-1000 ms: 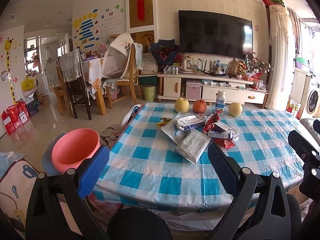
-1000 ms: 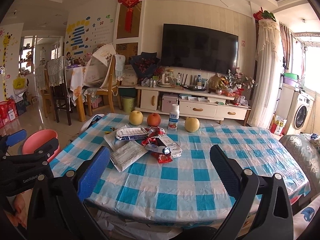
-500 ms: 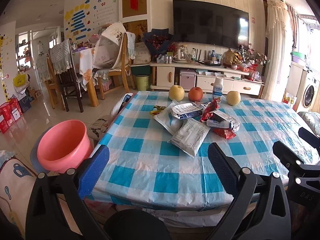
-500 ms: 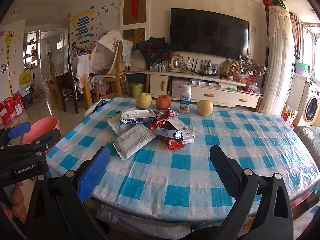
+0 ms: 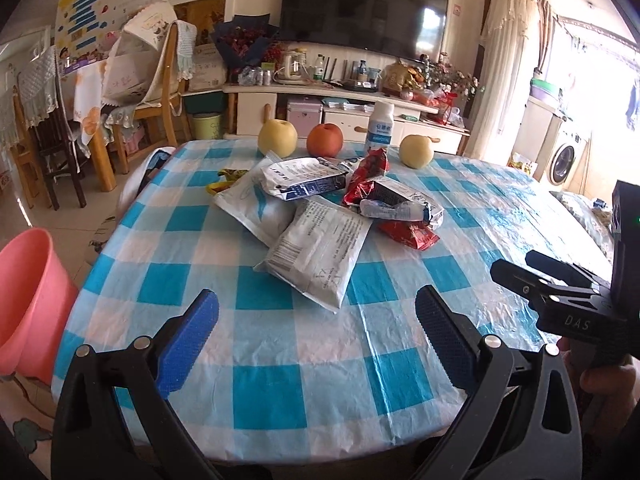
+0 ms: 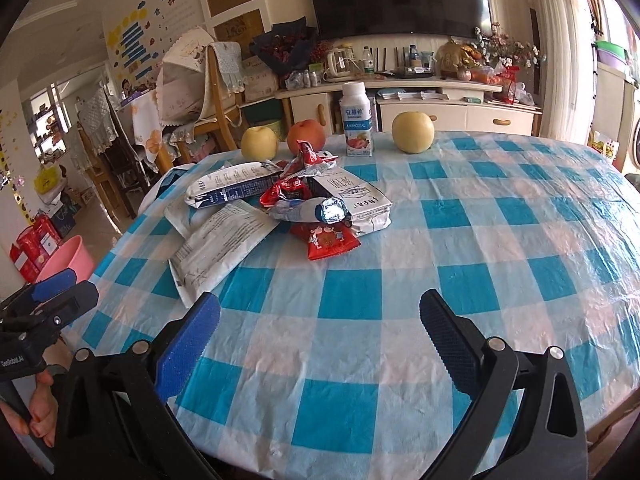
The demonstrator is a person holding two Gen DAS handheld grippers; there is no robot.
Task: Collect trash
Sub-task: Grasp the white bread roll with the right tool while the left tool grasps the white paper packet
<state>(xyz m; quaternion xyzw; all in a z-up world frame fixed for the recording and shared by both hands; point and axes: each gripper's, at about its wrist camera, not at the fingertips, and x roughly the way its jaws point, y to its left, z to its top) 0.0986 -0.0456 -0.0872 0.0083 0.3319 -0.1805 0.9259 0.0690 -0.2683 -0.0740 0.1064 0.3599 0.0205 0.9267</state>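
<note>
while both grippers, left (image 5: 316, 324) and right (image 6: 320, 326), hover with jaws spread and empty, wrappers (image 5: 320, 216) lie piled before the apples (image 5: 324, 140) on the desk (image 5: 280, 360).

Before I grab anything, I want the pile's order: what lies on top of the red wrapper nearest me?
A crumpled silver-blue wrapper lies across the red wrapper's far end, beside a white packet. What the red wrapper covers cannot be seen.

Table (image 5: 280, 360) under blue-and-white checked plastic cloth (image 6: 360, 300), wrinkled. Wrapper heap (image 5: 320, 208) mid-table: white pouches, red packets, silver foil. Behind heap, row along far edge: yellow pear (image 5: 277, 137), red apple (image 5: 325, 140), yogurt bottle (image 6: 357, 120) upright, second pear (image 6: 413, 132). Near half bare cloth.
</note>
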